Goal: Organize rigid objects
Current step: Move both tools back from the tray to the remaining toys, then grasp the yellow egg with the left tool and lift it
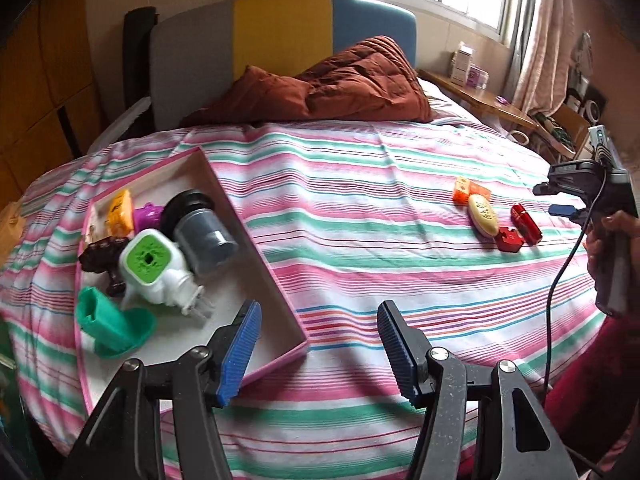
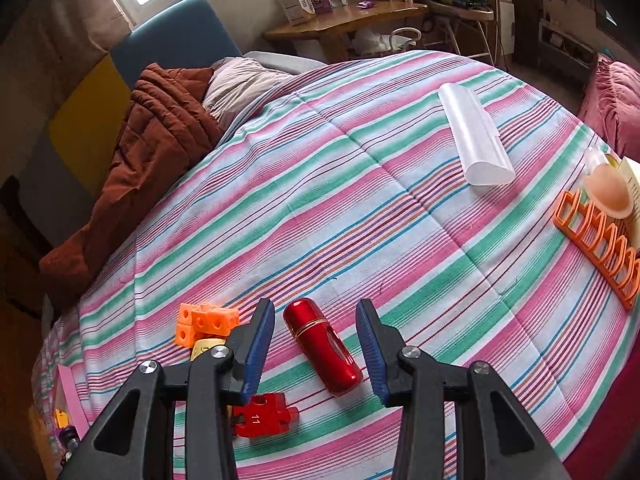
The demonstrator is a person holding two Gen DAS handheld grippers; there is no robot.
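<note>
A pink-rimmed box (image 1: 256,256) lies on the striped bed at the left. It holds a green and white plug-in device (image 1: 154,268), a grey jar (image 1: 204,236), a green cup (image 1: 114,326) and other small items. My left gripper (image 1: 318,354) is open and empty over the box's near corner. At the right lie a red tube (image 1: 526,224), a red puzzle piece (image 1: 510,239), a cream oval (image 1: 483,215) and orange cubes (image 1: 470,191). My right gripper (image 2: 316,350) is open, with the red tube (image 2: 324,346) between its fingers. The puzzle piece (image 2: 262,414) and the cubes (image 2: 206,322) lie to its left.
A brown quilt (image 1: 336,84) lies at the headboard. In the right wrist view a white roll (image 2: 474,138), an orange rack (image 2: 600,250) and a peach disc (image 2: 608,194) lie on the bed's right side. A wooden desk (image 2: 344,20) stands beyond the bed.
</note>
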